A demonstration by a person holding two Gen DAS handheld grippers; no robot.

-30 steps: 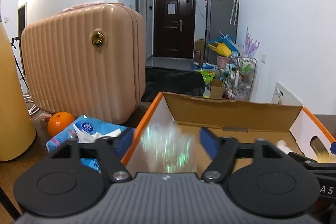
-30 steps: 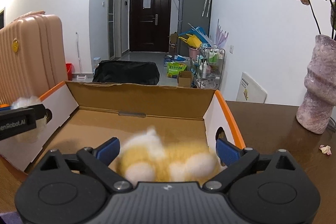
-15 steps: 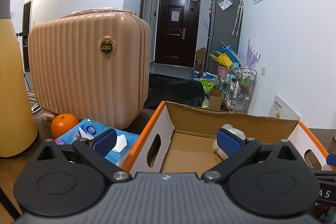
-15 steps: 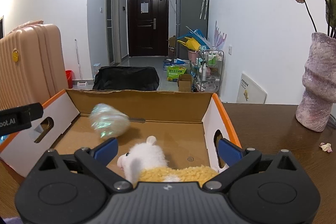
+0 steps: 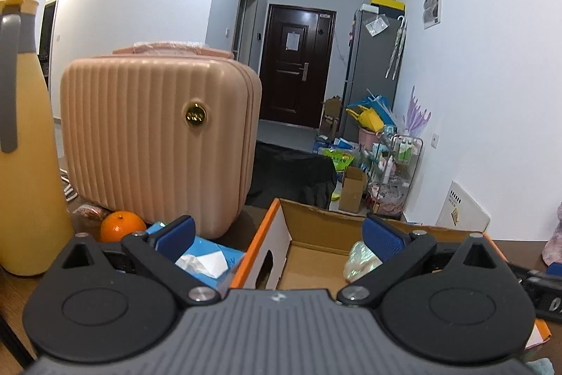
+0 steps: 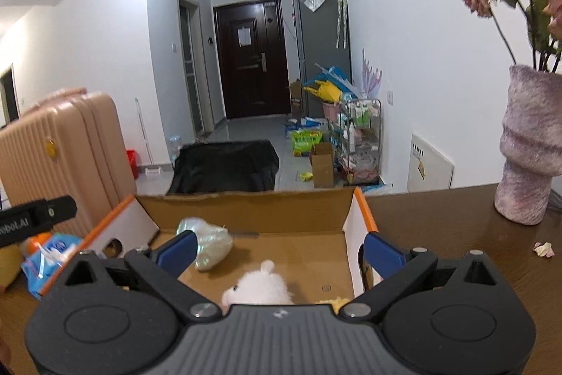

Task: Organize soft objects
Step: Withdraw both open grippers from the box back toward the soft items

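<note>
The iridescent pouch (image 6: 210,246) and the white plush toy (image 6: 260,287) lie inside the cardboard box (image 6: 246,209), the toy nearer; the left gripper (image 5: 279,236), just opened, and the right gripper (image 6: 279,252) gape wide, holding nothing; a pink suitcase (image 5: 158,136) stands left of the box.

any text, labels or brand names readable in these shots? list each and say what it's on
"obot.AI", start cut off at the frame edge: on the left gripper arm, in the right wrist view.
Gold badge on the pink suitcase: lettering too small to read.
Blue wipes pack: print hidden or blurred.
Paper on the door: unreadable.
White panel against the wall: sticker too small to read.
</note>
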